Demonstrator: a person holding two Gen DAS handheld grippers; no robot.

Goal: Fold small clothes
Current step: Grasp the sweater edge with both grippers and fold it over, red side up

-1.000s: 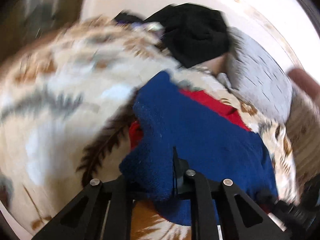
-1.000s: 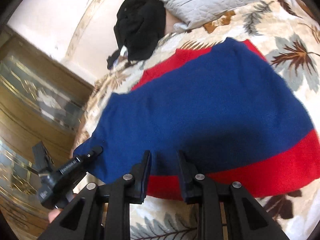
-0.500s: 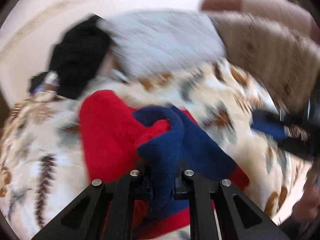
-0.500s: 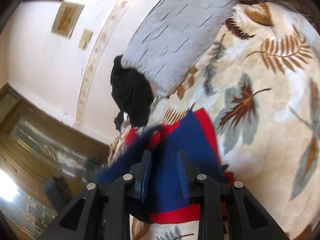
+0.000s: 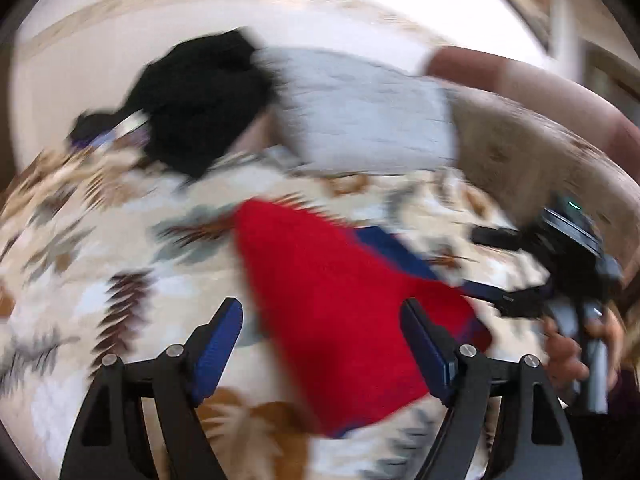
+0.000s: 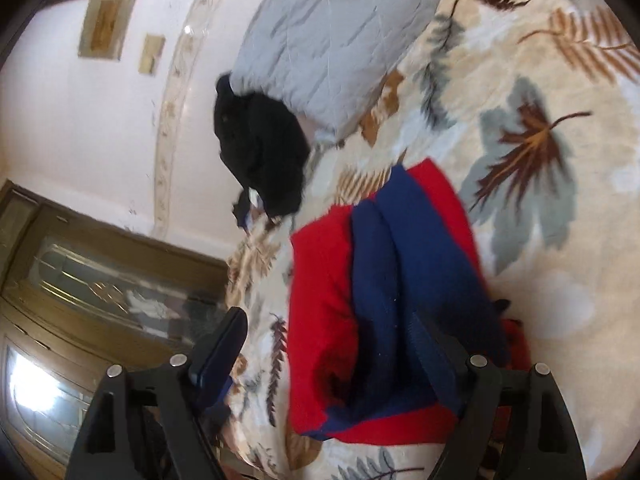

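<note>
Having let go of the red and blue garment (image 6: 384, 300) that both my tools pinched 0.5 s ago, my left gripper (image 5: 322, 340) and right gripper (image 6: 332, 344) gape wide and empty, leaving it folded at frame centre on the leaf-print blanket (image 6: 540, 140), so 1 fold looks done.

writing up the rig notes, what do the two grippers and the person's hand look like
Both the left gripper and right gripper have black angular plastic arms with triangular cutouts, silver screw heads and blue ribbed fingers. The left view, blurred, shows a bare hand on the other gripper's dark handle.
</note>
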